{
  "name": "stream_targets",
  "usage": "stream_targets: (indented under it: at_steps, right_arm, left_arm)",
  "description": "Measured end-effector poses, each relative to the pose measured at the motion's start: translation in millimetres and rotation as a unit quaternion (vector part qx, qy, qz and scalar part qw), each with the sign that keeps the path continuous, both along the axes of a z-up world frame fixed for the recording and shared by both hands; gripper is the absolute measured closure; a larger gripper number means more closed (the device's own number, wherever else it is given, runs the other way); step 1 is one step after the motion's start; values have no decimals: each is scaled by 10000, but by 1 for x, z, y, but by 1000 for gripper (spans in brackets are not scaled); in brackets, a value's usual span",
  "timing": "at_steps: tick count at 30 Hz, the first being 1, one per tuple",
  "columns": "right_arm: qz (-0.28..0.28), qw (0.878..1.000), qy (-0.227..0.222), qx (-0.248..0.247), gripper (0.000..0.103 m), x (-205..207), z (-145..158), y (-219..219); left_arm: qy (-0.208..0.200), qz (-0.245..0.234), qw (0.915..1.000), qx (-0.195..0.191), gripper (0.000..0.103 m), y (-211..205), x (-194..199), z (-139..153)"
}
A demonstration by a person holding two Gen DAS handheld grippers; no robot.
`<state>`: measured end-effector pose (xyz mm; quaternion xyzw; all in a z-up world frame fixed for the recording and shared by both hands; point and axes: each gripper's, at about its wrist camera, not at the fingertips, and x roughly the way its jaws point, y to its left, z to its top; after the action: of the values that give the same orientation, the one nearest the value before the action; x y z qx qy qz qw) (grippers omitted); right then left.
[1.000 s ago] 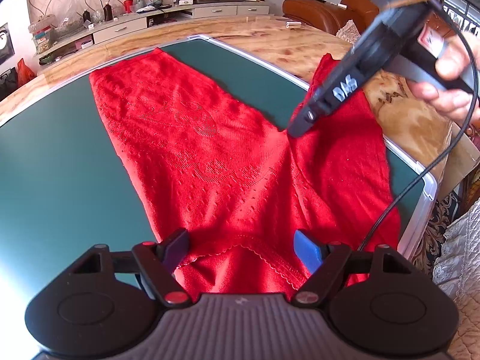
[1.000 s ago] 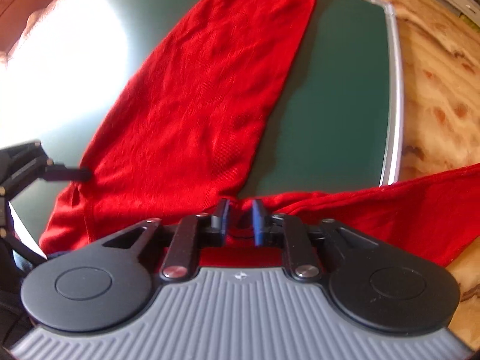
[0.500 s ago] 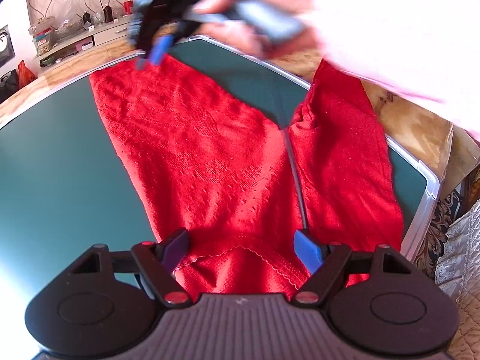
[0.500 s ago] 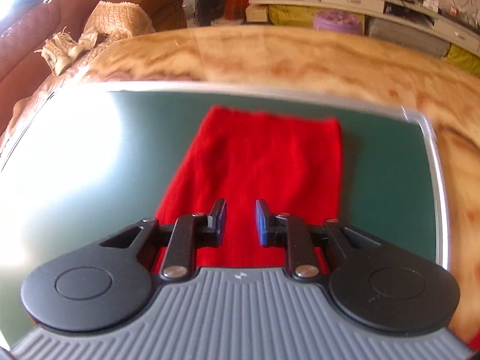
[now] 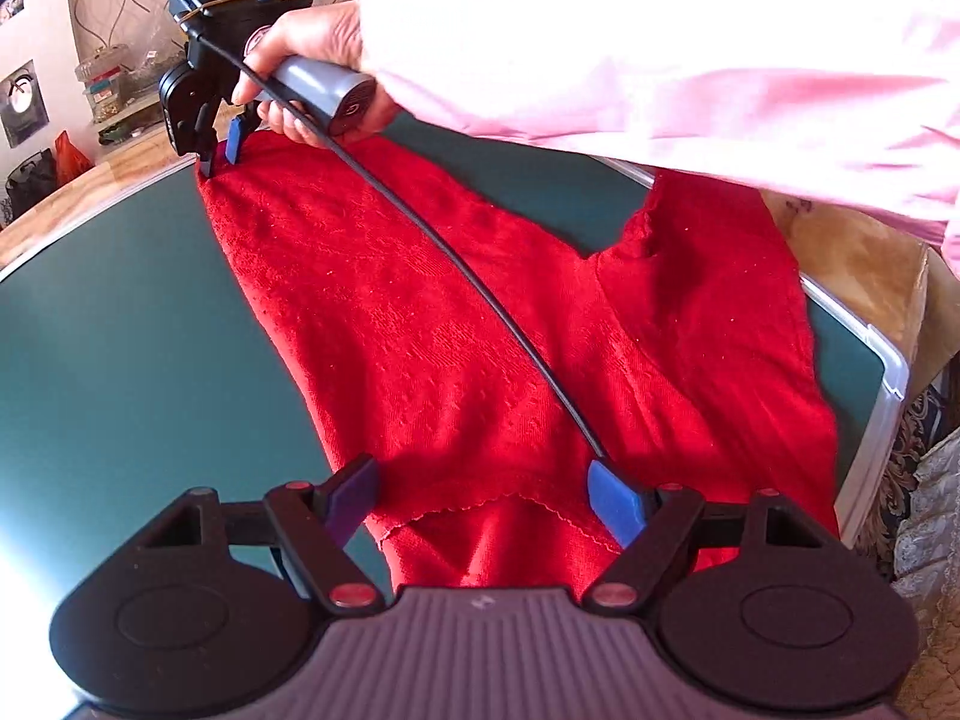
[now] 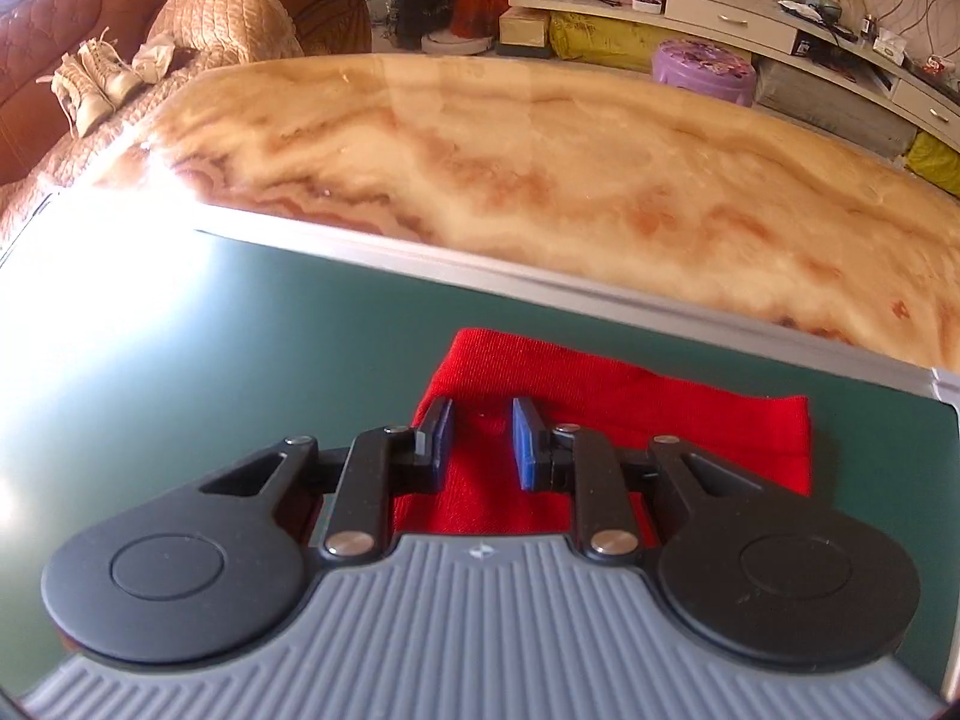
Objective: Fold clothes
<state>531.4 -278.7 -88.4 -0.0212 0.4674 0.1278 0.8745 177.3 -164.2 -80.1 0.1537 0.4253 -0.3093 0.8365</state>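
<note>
Clearly the red trousers [image 5: 456,324] lie spread on the green mat [image 5: 120,324], 2 legs forking toward 11 and 2 o'clock. At 11, the right gripper [image 5: 219,147] straddles the far cuff [image 6: 630,414], jaws spread, likely to pinch it for folding. Nearer, the left gripper [image 5: 480,495] hovers wide open over the waistband [image 5: 498,516].

Marbled surface [image 6: 540,180] under a green mat [image 5: 120,360]
Red garment [image 5: 450,330] lies spread flat on the silver-edged mat.
</note>
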Motion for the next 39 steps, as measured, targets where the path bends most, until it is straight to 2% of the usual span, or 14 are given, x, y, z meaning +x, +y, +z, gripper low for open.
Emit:
stream_targets:
  at_steps: [9, 14, 17, 19, 24, 32, 35, 37, 39]
  right_arm:
    - [77, 9989, -300, 352, 76, 7, -4, 6]
    - [-244, 9971, -498, 526, 76, -13, 21, -49]
    - [-598, 9972, -408, 164, 76, -13, 19, -85]
    - [-891, 9952, -332, 245, 76, -10, 16, -107]
    - [-928, 9943, -223, 472, 76, -2, 7, -109]
    - [-1025, 9914, -53, 816, 78, 9, -4, -116]
    - [-1073, 9936, -181, 312, 78, 4, 0, -112]
    - [-1073, 9925, -161, 562, 78, -1, 3, -118]
    - [-828, 9931, -94, 831, 78, -5, 5, -114]
  left_arm:
    - [-8, 248, 9996, 102, 21, -6, 7, -2]
    - [-4, 288, 9996, 63, 21, -7, 5, 0]
    - [-14, 306, 9995, 40, 20, -7, 3, 2]
    - [-22, 305, 9995, 12, 20, -6, 1, 4]
    - [66, 332, 9993, -179, 20, 0, 5, 6]
    - [60, 309, 9995, -71, 20, 1, 6, 1]
    - [68, 315, 9994, -86, 20, 2, 7, 2]
    - [69, 339, 9993, -130, 20, 3, 7, 4]
    - [56, 353, 9992, -168, 20, 5, 7, 6]
